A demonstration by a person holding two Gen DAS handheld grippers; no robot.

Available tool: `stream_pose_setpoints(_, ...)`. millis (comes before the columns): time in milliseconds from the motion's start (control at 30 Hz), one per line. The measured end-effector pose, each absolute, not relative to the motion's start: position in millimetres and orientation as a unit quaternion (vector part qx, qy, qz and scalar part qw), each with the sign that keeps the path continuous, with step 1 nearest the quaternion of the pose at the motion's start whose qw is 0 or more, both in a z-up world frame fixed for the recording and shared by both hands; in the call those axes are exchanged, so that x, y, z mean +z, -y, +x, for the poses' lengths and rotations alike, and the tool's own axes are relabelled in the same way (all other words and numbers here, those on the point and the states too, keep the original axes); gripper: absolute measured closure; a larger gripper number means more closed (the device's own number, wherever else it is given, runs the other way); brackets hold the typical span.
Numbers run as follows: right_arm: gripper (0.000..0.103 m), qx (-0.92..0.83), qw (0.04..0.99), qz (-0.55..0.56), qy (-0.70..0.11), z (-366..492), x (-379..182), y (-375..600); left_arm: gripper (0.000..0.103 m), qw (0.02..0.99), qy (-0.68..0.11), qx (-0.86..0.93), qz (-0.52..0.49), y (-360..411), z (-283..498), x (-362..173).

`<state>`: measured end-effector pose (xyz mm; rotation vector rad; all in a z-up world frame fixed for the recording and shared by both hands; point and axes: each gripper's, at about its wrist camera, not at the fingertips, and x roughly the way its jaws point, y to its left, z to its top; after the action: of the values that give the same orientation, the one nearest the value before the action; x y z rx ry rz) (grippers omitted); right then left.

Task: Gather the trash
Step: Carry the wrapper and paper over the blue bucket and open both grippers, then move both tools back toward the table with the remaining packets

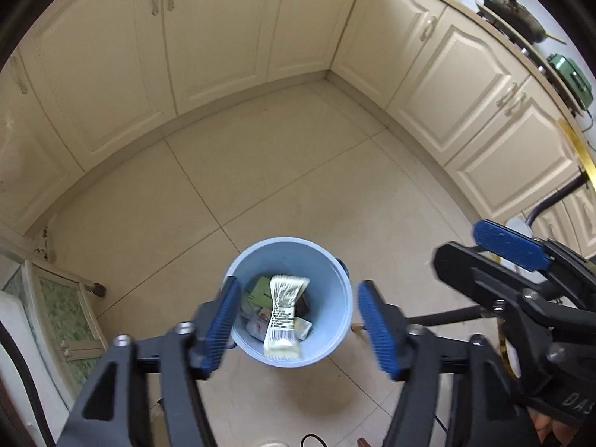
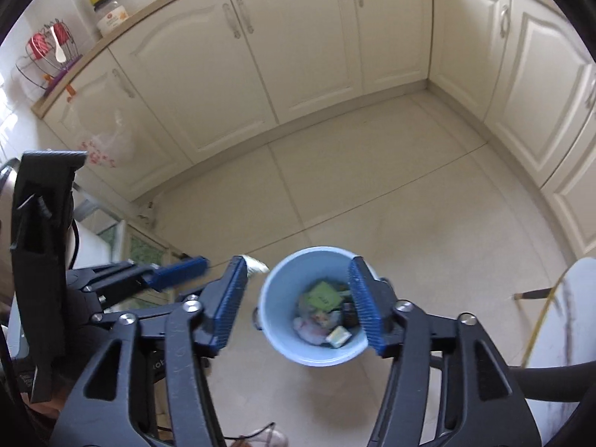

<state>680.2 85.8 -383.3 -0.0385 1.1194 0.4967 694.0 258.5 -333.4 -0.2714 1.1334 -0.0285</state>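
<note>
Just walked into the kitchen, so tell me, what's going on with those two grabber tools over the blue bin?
A person is collecting trash with a handheld gripper in each hand. Both the left gripper and the right gripper hover over a light blue bin on the tiled floor, jaws open and holding nothing. A white wrapper appears to be dropping into the bin, above the scraps already inside.
</note>
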Motion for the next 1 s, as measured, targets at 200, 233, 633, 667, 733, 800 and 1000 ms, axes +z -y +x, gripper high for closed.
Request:
stream_pose_setpoints(200, 0.042, 0.213, 0.843, -0.019, -0.494, 667, -346, -70, 0.040, 0.847, -0.515, 0.021, -0.127, -275, 687, -304)
stream_pose_setpoints(233, 0.041, 0.214, 0.848, -0.014, -0.485, 663, -334, -65, 0.040, 0.854, -0.505, 0.022, -0.124, -276, 682, -295)
stream_pose_setpoints(633, 0.006, 0.185, 0.933, 0.006, -0.308, 541, -139, 16, 0.019, 0.947, -0.311, 0.041, -0.064, -244, 579, -129)
stream_pose_setpoints(667, 0.003, 0.177, 0.940, 0.004, -0.293, 527, -123, 24, 0.015, 0.952, -0.297, 0.039, -0.061, -235, 569, -117)
stream_pose_setpoints(733, 0.000, 0.158, 0.951, -0.001, -0.264, 496, -96, 42, 0.008, 0.962, -0.265, 0.038, -0.056, -224, 540, -98)
stream_pose_setpoints(800, 0.000, 0.141, 0.961, -0.002, -0.239, 464, -72, 59, 0.007, 0.969, -0.239, 0.034, -0.044, -212, 516, -80)
stream_pose_setpoints(1000, 0.000, 0.102, 0.978, 0.006, -0.183, 371, -19, 108, 0.001, 0.985, -0.172, 0.014, -0.028, -181, 425, -53)
